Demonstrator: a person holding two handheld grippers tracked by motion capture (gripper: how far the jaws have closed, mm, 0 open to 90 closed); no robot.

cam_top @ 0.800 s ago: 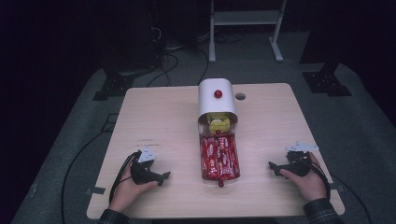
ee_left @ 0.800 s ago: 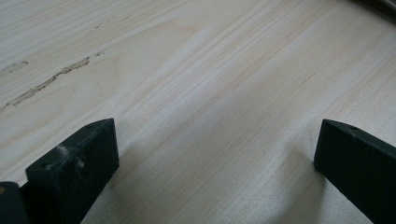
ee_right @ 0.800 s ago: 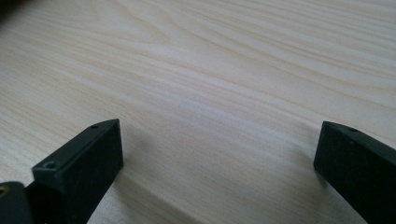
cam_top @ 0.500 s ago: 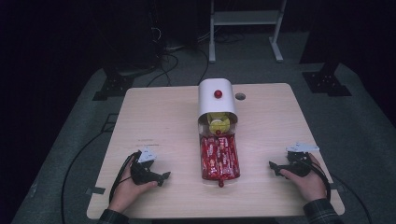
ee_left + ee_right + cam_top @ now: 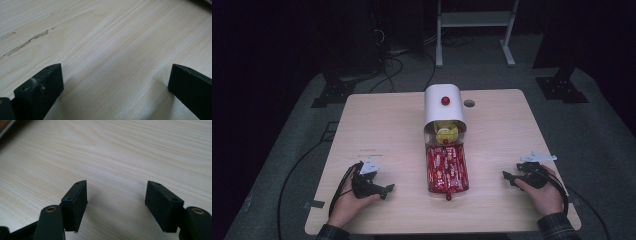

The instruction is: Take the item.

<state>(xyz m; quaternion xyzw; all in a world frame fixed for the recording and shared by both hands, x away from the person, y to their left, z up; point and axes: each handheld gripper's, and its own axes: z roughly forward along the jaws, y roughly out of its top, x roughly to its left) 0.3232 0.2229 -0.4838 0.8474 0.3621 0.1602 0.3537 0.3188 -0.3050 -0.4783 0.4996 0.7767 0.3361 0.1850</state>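
one table (image 5: 377, 130), pale wood with fine straight grain and rounded corners, with one small round hole (image 5: 469, 103) near its far edge. one white container (image 5: 443, 111), smooth and rounded like a half cylinder, stands at the table's middle toward the far side; one small red knob (image 5: 445, 100) sits on its top, and its near side is open, showing something yellow (image 5: 445, 133) inside, too small to name. one red tray (image 5: 447, 169), long and rectangular, lies pulled out from the opening toward the person, packed with glossy red wrapped packets laid side by side; their number cannot be told. one small red knob (image 5: 448, 197) marks the tray's near end.

two grippers, black and blocky, each held in one hand and resting on the table well apart from the tray, one on either side. left gripper (image 5: 382, 190): jaws point toward the tray, spread wide over bare wood in the left gripper view (image 5: 115, 82), nothing between them. right gripper (image 5: 508, 176): jaws point toward the tray, spread apart in the right gripper view (image 5: 116, 195), flat matte pads facing each other, nothing held. one grey three-cornered plate tops each gripper; one black cable trails from each.
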